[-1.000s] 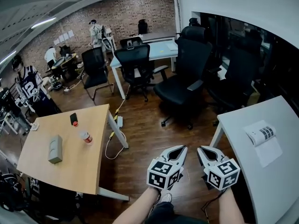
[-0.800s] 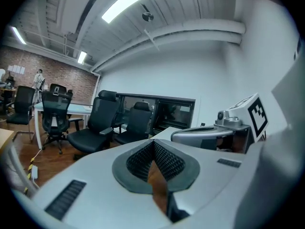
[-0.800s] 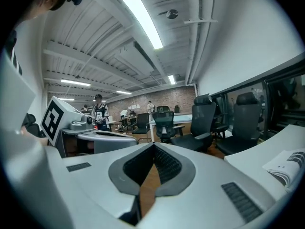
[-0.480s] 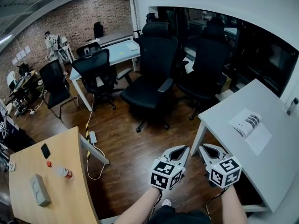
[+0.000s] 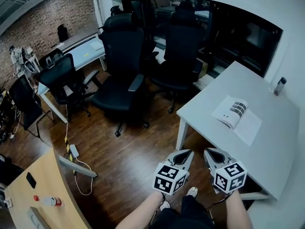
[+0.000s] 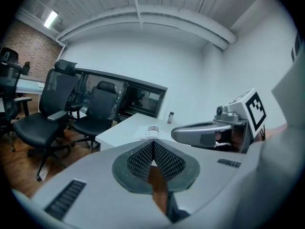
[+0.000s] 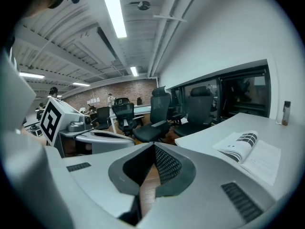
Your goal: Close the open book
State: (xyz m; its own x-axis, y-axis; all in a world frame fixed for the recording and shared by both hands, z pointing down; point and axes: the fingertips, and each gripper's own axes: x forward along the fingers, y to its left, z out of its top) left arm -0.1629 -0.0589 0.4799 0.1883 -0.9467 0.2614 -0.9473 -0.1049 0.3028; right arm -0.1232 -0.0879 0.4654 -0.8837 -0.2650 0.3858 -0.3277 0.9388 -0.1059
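Observation:
An open book (image 5: 237, 115) with white pages lies flat on the grey table (image 5: 267, 147) at the right; it also shows as the open book (image 7: 245, 148) and, far off, the book (image 6: 151, 129). My left gripper (image 5: 184, 153) and right gripper (image 5: 211, 154) hang side by side over the wooden floor, short of the table's near corner. Both are shut with nothing between the jaws: the left gripper (image 6: 153, 142) and right gripper (image 7: 154, 147) have tips that meet. The right gripper's body crosses the left gripper view.
Two black office chairs (image 5: 125, 70) stand left of the table by a dark window. A small bottle (image 5: 279, 85) stands at the table's far corner. A wooden desk (image 5: 28, 199) with a bottle is at lower left. Cables (image 5: 76, 161) lie on the floor.
The head view has swung right: the grey table and book moved from the right edge toward the middle, the wooden desk slid off at left. Both grippers kept their pose, shut.

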